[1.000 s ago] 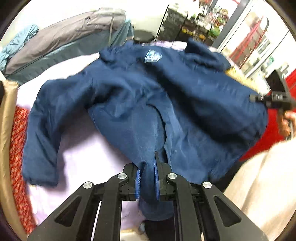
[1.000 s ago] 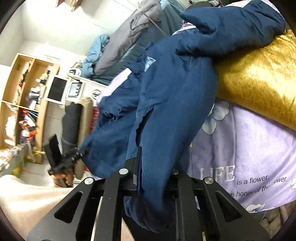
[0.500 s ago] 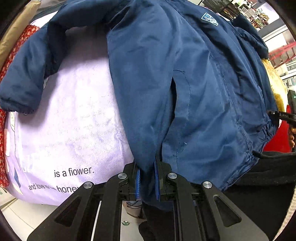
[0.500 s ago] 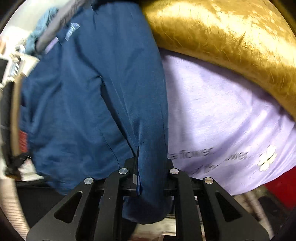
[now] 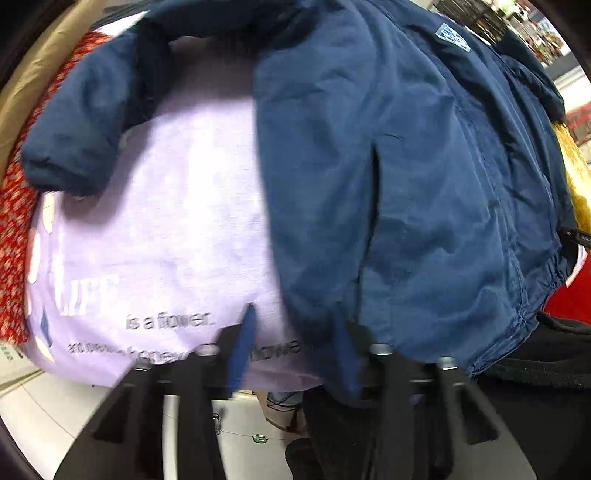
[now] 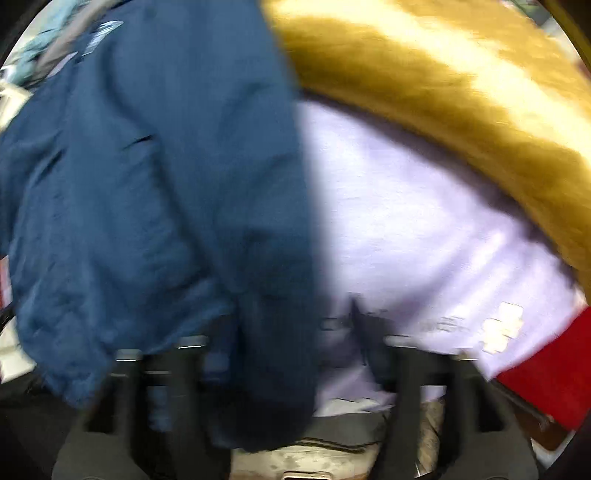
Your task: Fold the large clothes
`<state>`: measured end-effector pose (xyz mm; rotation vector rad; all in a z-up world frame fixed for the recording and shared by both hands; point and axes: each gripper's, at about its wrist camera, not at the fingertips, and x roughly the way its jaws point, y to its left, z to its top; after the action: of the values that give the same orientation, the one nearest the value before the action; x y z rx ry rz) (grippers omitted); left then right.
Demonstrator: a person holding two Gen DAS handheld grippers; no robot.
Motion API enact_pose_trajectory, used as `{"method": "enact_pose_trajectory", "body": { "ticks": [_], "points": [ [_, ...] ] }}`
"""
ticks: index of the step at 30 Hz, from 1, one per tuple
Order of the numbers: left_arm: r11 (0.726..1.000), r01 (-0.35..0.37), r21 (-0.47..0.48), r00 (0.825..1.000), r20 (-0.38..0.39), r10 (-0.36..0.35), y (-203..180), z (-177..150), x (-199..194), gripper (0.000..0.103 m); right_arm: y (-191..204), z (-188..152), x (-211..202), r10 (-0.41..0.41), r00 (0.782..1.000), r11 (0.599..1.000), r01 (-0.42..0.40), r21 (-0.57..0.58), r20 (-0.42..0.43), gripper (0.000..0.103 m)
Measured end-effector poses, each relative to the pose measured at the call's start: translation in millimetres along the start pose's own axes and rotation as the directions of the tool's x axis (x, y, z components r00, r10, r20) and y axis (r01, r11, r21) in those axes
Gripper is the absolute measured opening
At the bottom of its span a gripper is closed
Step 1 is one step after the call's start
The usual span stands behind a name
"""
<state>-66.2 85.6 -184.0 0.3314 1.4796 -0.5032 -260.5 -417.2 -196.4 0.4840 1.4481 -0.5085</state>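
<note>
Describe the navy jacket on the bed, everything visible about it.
The navy jacket is a padded, smooth woven coat with a pale blue chest patch, a slit pocket and a gathered hem. It lies spread front up on the lilac printed bedsheet, one sleeve angled out to the side, its far edge against a gold cover. The hem hangs over the bed's edge between the opening jaws of both hand-held grippers, left and right.

- Bed before me, covered by a lilac sheet printed "is a flower".
- Navy jacket spread flat on it, hem overhanging the near edge.
- Gold quilt beside the jacket.
</note>
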Motion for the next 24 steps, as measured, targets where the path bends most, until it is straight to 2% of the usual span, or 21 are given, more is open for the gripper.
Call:
{"method": "enact_pose_trajectory", "body": {
  "ticks": [3,7,8,10,12,18,20,24],
  "points": [
    [0.998,-0.015,-0.061,1.0,0.014,0.016,19,1,-11,0.047,-8,-1,-18,0.004,0.999,1.0,-0.005,0.027,0.039,0.077],
    [0.994,-0.031,-0.106,0.994,0.097,0.041,27,17,-38,0.053,-3,6,-49,-0.007,0.992,0.999,0.0,0.053,0.126,0.077],
    [0.993,-0.007,-0.119,0.992,0.126,0.022,26,25,-46,0.06,2,10,-57,-0.005,0.988,0.999,-0.003,0.054,0.154,0.077],
    [0.99,0.038,-0.136,0.986,0.164,-0.015,23,37,-52,0.066,15,17,-70,0.017,0.98,0.999,-0.026,0.042,0.198,0.077],
    [0.984,0.098,-0.146,0.978,0.196,-0.068,20,52,-58,0.066,39,25,-79,0.052,0.972,0.998,-0.055,0.007,0.229,0.077],
    [0.953,0.216,-0.211,0.963,0.209,-0.172,5,88,-43,0.067,127,33,-65,0.192,0.962,0.977,-0.168,-0.135,0.194,0.077],
    [0.945,0.22,-0.241,0.964,0.204,-0.172,6,98,-35,0.069,146,18,-55,0.204,0.963,0.968,-0.172,-0.184,0.178,0.077],
    [0.951,0.169,-0.26,0.976,0.179,-0.125,11,108,-18,0.07,178,-5,-38,0.201,0.971,0.954,-0.164,-0.249,0.129,0.077]
  ]
}}
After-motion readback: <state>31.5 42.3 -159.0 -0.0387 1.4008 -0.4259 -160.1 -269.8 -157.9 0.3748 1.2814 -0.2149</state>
